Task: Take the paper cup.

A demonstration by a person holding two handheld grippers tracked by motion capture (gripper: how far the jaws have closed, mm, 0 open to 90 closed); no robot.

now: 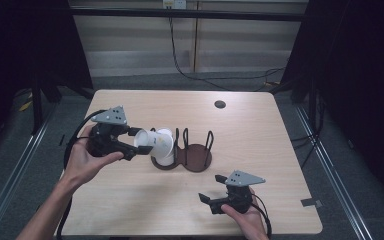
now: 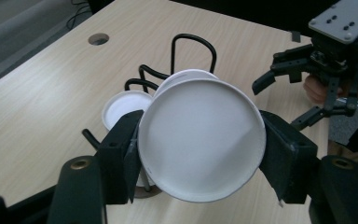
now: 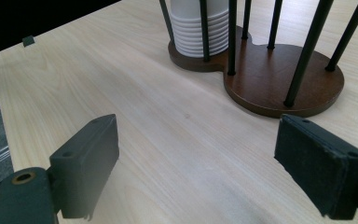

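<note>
The left tongs (image 1: pixel 136 145) grip a white paper cup (image 1: pixel 152 141) across its body, one black pad pressed on either side, and hold it on its side with the closed bottom toward the hand and the open mouth pointing away. In the left gripper view the cup's round base (image 2: pixel 202 140) sits between the two pads, which are closed against its wall. The cup hangs just above the near ring of a dark wooden cup holder (image 1: pixel 196 159), a figure-eight base with upright black wire loops, which lies directly ahead of the left tongs on the worktop (image 1: pixel 260 130). A stack of white cups (image 1: pixel 166 152) stands in the ring nearest the left tongs; the held cup's mouth is just beside the top of this stack, and whether the two touch cannot be told. The ring farther from the left tongs shows bare wood. The right tongs (image 1: pixel 207 202) are open, with nothing between the pads, and are held low over the worktop near its front edge, well apart from the holder. In the right gripper view the holder (image 3: pixel 279 84) lies ahead of the parted pads, with the ribbed stack (image 3: pixel 199 35) in its far ring.
</note>
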